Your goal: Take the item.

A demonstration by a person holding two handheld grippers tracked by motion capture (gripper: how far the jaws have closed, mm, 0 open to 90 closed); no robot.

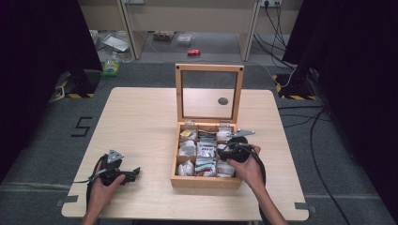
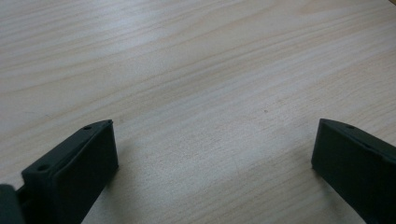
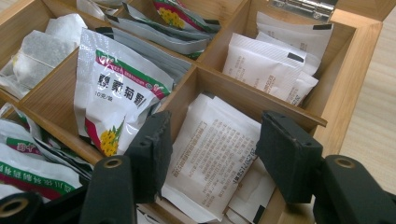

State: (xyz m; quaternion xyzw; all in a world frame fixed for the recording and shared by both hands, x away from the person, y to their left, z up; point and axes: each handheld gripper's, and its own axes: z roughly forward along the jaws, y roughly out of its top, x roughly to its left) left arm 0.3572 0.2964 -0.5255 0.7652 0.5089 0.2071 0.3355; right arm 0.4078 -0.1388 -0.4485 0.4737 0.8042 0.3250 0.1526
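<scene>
In the high view a pale wooden table carries a bamboo box at 3 o'clock of centre, its glass-paned lid standing upright at 12 o'clock of the compartments, which form a 3-by-3 grid of 9 cells packed with sachets. The right gripper sits over the right-hand column of cells, held in the person's right hand, a grey three-cornered plate on top; the left gripper rests low on the table at about 8 o'clock, well apart from the box, in the left hand. In the left gripper view the 2 black jaws stand wide apart with nothing between them — released — over bare, fine-grained wood. In the right gripper view the right gripper hangs part open, its matte black pads either side of a white paper sachet lying in the near cell; the sachet bears small grey print, too fine to read, and the pads do not press on it. At 10 o'clock of it a glossy white packet leans upright, with a green and red band, Chinese characters, "10" in small print and yellow flowers. At 1 o'clock, ribbed white sachets with black corner tabs fill the far cell; a metal hinge glints at 12 o'clock — tea bags of gauzy mesh lie at 10 o'clock.
</scene>
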